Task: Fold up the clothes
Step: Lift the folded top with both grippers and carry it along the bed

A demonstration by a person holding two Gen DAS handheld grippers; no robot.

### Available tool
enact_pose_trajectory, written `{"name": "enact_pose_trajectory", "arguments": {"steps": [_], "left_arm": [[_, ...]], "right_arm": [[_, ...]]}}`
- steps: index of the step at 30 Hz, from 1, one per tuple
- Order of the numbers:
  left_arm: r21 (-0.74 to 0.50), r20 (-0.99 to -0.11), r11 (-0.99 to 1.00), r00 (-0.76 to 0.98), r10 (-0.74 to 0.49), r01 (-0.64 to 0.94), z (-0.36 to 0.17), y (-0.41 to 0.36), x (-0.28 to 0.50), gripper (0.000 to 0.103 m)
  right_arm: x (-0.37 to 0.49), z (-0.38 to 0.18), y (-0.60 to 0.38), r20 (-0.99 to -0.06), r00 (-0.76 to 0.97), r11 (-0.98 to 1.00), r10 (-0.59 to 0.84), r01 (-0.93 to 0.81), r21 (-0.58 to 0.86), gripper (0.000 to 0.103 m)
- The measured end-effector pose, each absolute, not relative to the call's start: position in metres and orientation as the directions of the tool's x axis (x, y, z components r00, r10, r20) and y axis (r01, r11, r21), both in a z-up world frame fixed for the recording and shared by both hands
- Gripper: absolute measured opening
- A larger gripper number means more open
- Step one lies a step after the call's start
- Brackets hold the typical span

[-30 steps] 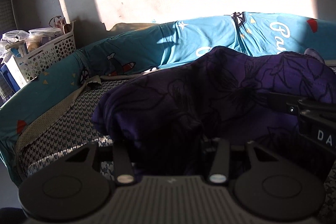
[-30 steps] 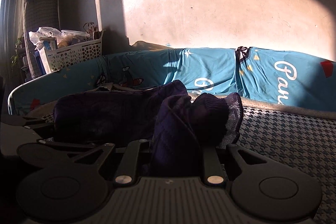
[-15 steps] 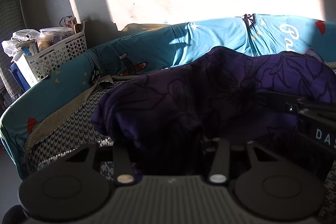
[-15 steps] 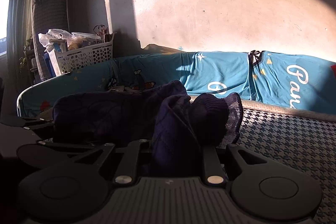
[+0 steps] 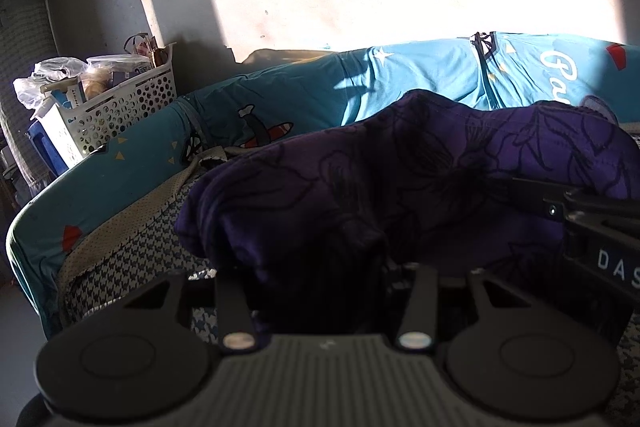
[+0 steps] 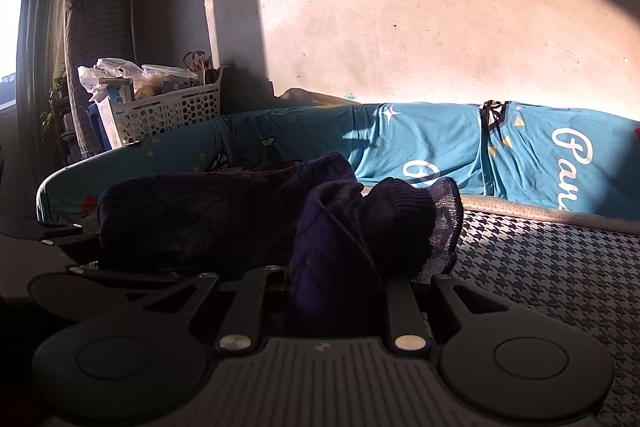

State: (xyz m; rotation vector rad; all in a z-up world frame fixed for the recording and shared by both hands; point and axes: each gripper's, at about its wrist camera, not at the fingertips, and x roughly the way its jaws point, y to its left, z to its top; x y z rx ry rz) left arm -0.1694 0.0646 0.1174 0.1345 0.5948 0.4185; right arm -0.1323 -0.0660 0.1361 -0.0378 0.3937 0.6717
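I am looking along my left gripper [image 5: 320, 291] at the bottom middle of its picture, and a thick bunch of the purple cloth [image 5: 420, 179] sits right between its two black fingers, so the fingers are squeezed onto the cloth. The cloth is dark purple with thin flower lines drawn on it. It fills the middle and right of this view and hangs in a lumpy roll over the checked mattress [image 5: 120, 267], which shows at the lower left. At the right edge of this picture I can see part of my right gripper [image 5: 592, 227], black with white letters on it, close against the cloth. In the right view, my right gripper [image 6: 336, 291] is at the bottom middle, and its fingers are pinched onto a folded edge of the purple cloth [image 6: 332, 247] that stands up between them. A ribbed cuff [image 6: 404, 223] with a pale frilly edge sits just to the right of that fold. The rest of the cloth stretches off to the left of the picture, where a bit of my left gripper [image 6: 60, 239] shows in the dark. Behind the cloth runs a blue bumper [image 6: 420, 143] with white writing and little pictures. At the upper left a white basket [image 6: 168, 111] full of stuff sits by the sunny wall [image 6: 420, 19].
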Motion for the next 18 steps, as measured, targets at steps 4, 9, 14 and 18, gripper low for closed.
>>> {"name": "enact_pose_trajectory", "arguments": {"steps": [4, 9, 14, 18], "left_arm": [[0.238, -0.517, 0.906, 0.744, 0.424, -0.351, 0.115, 0.07, -0.171, 0.042], [0.23, -0.523, 0.903, 0.736, 0.429, -0.363, 0.111, 0.079, -0.172, 0.042], [0.222, -0.53, 0.899, 0.727, 0.437, -0.378, 0.105, 0.092, -0.173, 0.042], [0.213, -0.535, 0.894, 0.719, 0.444, -0.393, 0.102, 0.104, -0.174, 0.042]], "right_arm": [[-0.133, 0.134, -0.061, -0.371, 0.71, 0.784, 0.599, -0.614, 0.09, 0.019], [-0.132, 0.13, -0.051, -0.381, 0.703, 0.779, 0.601, -0.621, 0.083, 0.019], [-0.13, 0.125, -0.039, -0.393, 0.695, 0.774, 0.602, -0.628, 0.077, 0.019], [-0.127, 0.122, -0.028, -0.4, 0.688, 0.769, 0.606, -0.636, 0.072, 0.019]]}}
